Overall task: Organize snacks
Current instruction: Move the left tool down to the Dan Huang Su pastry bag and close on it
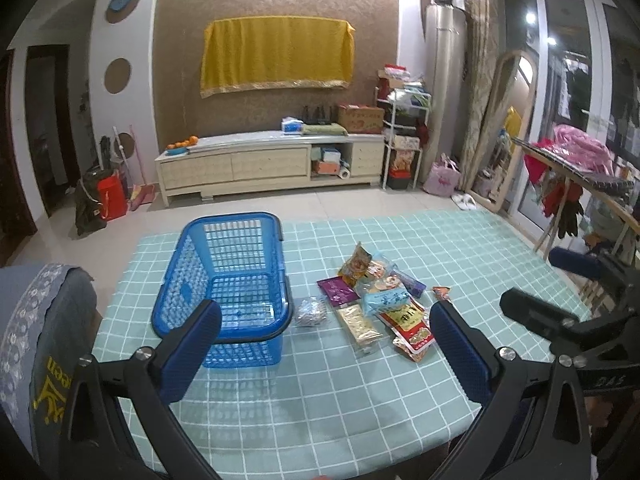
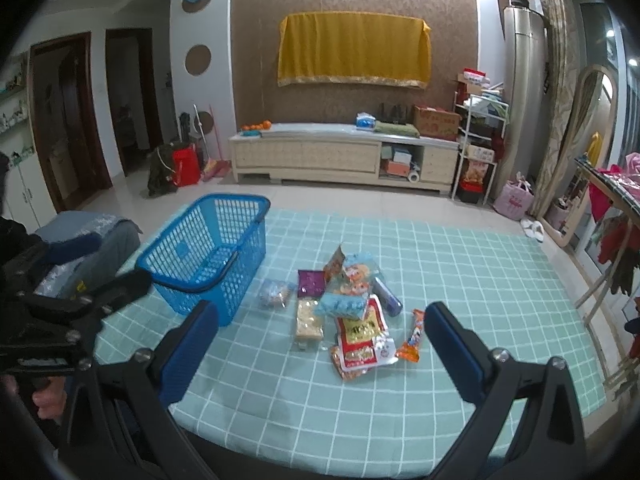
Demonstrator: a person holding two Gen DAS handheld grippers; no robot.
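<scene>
A: Closest in, what are the two tools doing?

B: The left gripper (image 1: 324,344) hangs above the near edge of the worktop (image 1: 320,400) with its jaws spread wide and nothing between them. The right gripper (image 2: 320,340) is the same: jaws wide apart, empty, above the checked teal cloth. In the right wrist view a hand (image 2: 48,400) shows at the lower left, holding the other tool's handle.

A: And the snacks?

B: They lie in a loose heap (image 2: 348,304) near the middle of the worktop, packets overlapping. A red and yellow packet (image 2: 362,340) sits nearest, with an orange stick packet (image 2: 412,338) just beside it on the right. A pale cracker packet (image 2: 309,320) lies to the left, a light blue packet (image 2: 342,306) on top of the pile, and a purple packet (image 2: 311,283) behind. A small clear bag (image 2: 274,293) sits apart, between the heap and the basket.

A: Where is the basket?

B: The blue basket (image 1: 236,280) stands upright left of the heap, empty, handle folded down on its rim.

A: Farther back?

B: A tiled floor, then a cream cabinet (image 1: 272,164) under a yellow cloth (image 1: 276,54) on the wall.
</scene>
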